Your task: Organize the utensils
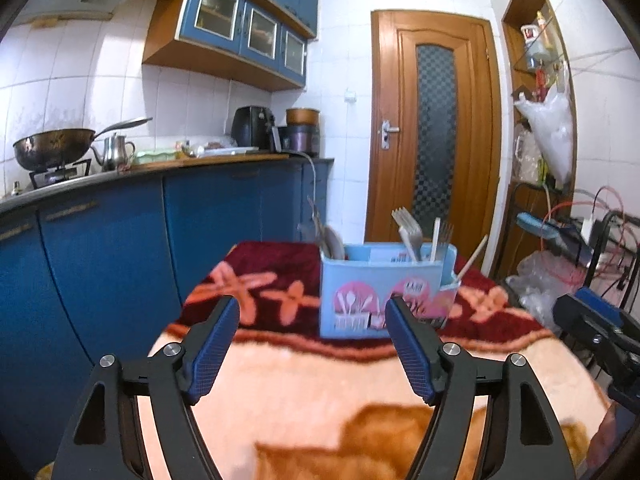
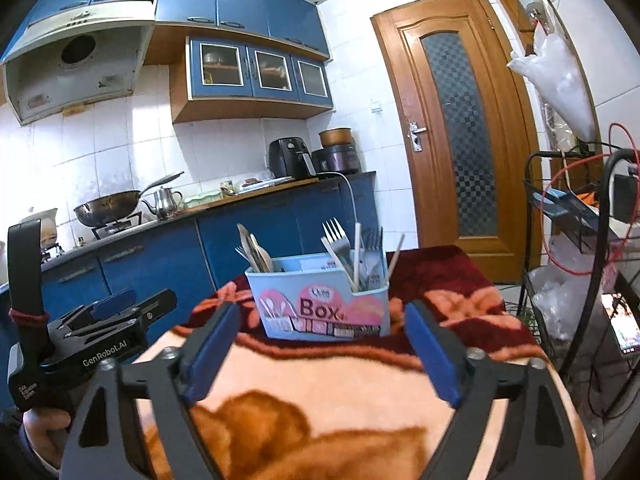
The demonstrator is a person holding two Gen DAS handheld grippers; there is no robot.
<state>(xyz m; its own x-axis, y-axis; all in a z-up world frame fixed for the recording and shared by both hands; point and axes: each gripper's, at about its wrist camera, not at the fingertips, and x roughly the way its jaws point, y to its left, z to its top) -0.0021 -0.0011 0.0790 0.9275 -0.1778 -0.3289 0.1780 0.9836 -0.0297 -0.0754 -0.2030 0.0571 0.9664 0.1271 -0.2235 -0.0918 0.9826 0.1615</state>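
box: light blue plastic caddy (image 2: 320, 304) w/ pink round patches + little utensil drawings, "Box" printed on the front. split into compartments, lower pocket on its right end
utensils: forks (image 2: 340, 240) stand tines-up in the right part w/ a pale stick or two, one stick (image 2: 395, 258) leans out to the right. spoons (image 2: 256, 252) bunched in the left part. can't tell exact count tbh
where: box sits upright on the dark red band of the blanket (image 2: 360, 396), towards the far edge of the table
vs left gripper (image 1: 312, 308): box is ahead & a bit right of center, its right finger (image 1: 408, 352) overlaps the box's lower front in view. not touching afaict
vs right gripper (image 2: 322, 314): box framed b/w the two blue pads, further out, apart from them
jaws: both grippers spread wide, nothing b/w the fingers
bg: blue cabinets (image 2: 132, 268), wok (image 2: 108, 204) + kettle (image 2: 166, 198) on the counter, wood door (image 2: 460, 120) behind
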